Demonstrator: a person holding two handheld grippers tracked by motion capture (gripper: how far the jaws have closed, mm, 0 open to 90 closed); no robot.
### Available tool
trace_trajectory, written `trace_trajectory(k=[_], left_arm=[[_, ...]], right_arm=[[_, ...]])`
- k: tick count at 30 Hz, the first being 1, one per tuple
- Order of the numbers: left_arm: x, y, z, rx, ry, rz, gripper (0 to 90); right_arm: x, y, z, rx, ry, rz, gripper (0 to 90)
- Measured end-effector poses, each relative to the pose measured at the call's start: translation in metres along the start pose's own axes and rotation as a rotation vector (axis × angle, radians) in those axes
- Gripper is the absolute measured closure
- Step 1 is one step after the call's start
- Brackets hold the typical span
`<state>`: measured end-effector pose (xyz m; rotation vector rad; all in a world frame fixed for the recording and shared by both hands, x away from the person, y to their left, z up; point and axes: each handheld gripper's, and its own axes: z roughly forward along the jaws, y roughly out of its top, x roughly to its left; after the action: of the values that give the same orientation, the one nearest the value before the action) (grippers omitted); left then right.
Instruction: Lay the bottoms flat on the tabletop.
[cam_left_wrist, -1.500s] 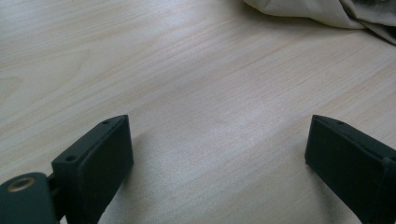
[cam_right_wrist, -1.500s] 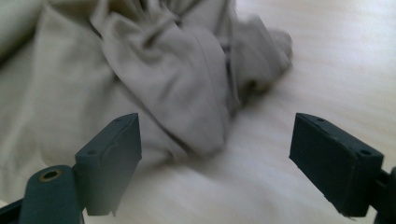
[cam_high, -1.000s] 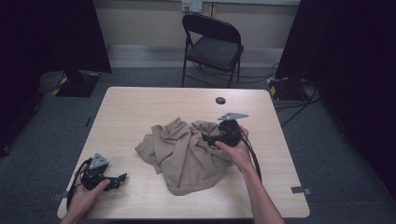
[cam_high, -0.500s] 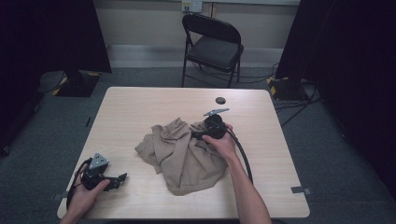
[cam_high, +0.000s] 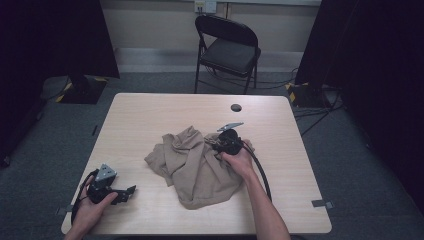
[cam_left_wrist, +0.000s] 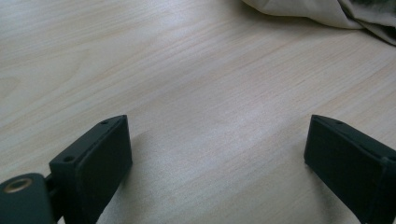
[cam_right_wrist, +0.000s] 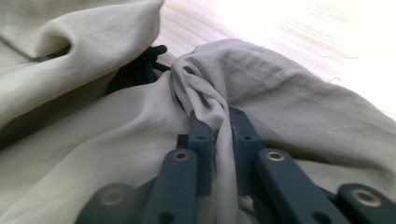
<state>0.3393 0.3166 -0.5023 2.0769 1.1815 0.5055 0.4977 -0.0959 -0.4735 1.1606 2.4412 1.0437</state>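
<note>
High view, left to right: my left gripper (cam_high: 116, 192) sits at about 7 o'clock on the table (cam_high: 150, 112), resting on the wood, well apart from the cloth. Left gripper view shows its jaws spread wide with nothing but bare wood between them; the garment's edge is far off at the top of that view.

Tan garment (cam_high: 195, 162), crumpled, lies at table centre, spilling toward 5 o'clock. Something dark (cam_right_wrist: 140, 70) peeks out between its folds in the right gripper view; can't tell what it is.

Right gripper (cam_high: 216, 145) is on the garment's 2 o'clock corner. Right gripper view: jaws pinched down on a gathered ridge of fabric (cam_right_wrist: 205, 100), which bunches up between them and runs on past the tips.

My read: the step in hand is a grab and lift or drag of that corner. To do it well:
- keep the pinch firm; the fabric looks thin and likely to slip
- lift slow and straight so the folds shake out instead of tangling
- bring the left in on a free edge near 8 o'clock to spread it

Count: 1 garment, 2 grippers, 1 table, 1 folding chair (cam_high: 227, 50) beyond 12 o'clock, 1 small dark disc (cam_high: 236, 107) on the table near 1 o'clock.
</note>
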Motion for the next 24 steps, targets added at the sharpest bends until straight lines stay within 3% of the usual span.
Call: trace_trajectory(k=[4, 13, 18, 24], left_arm=[[0.0, 0.0, 0.0, -0.001, 0.0, 0.0, 6.9], [0.0, 0.0, 0.0, -0.002, 0.0, -0.002, 6.9], [0.0, 0.0, 0.0, -0.001, 0.002, 0.001, 6.9], [0.0, 0.0, 0.0, -0.002, 0.0, -0.002, 6.9]], right_arm=[[-0.003, -0.002, -0.015, -0.053, 0.015, 0.043, 85.2], [-0.005, -0.01, -0.059, -0.146, 0.016, 0.044, 85.1], [-0.004, -0.033, -0.094, -0.164, 0.008, 0.038, 85.3], [0.0, -0.056, -0.121, -0.183, 0.0, 0.026, 85.5]])
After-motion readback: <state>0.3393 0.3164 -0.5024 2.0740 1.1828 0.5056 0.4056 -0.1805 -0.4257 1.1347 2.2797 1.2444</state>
